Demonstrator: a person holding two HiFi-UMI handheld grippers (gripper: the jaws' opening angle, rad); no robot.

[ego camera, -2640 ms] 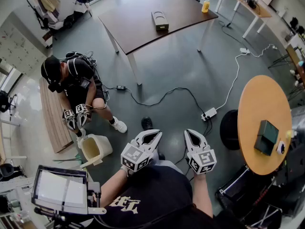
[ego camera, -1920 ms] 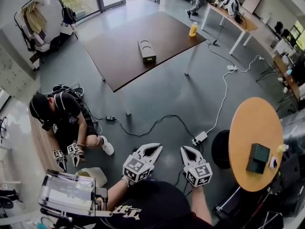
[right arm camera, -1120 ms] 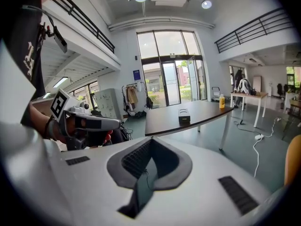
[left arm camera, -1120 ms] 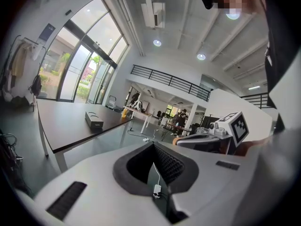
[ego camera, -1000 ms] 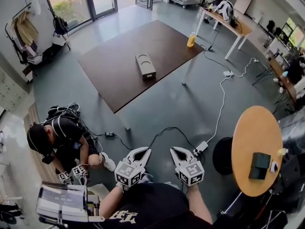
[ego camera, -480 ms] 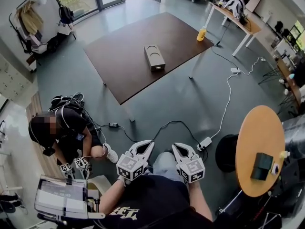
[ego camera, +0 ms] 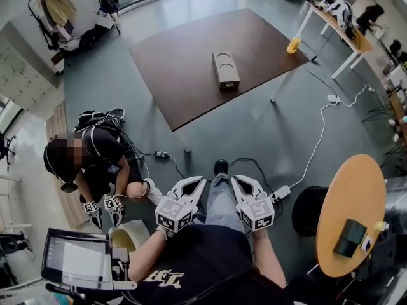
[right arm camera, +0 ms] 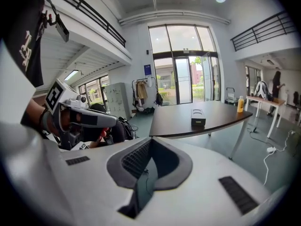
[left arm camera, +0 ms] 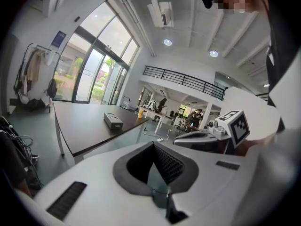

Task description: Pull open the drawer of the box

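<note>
The only lettering is white print on the wearer's black shirt (ego camera: 166, 275) at the bottom of the head view, too cut off to read. Each hand-held gripper carries a cube of black-and-white square markers.

The box (ego camera: 226, 70) lies on the dark brown tabletop (ego camera: 184, 62) in the upper centre of that view. The left hand-held gripper (ego camera: 193, 184) and right hand-held gripper (ego camera: 240, 183) sit side by side at lower centre, over the floor (ego camera: 254, 132), well apart from the box. Both have their jaws pressed together on nothing.

In the left gripper view the box appears left of centre, above the closed tips. In the right gripper view it appears right of centre.
</note>
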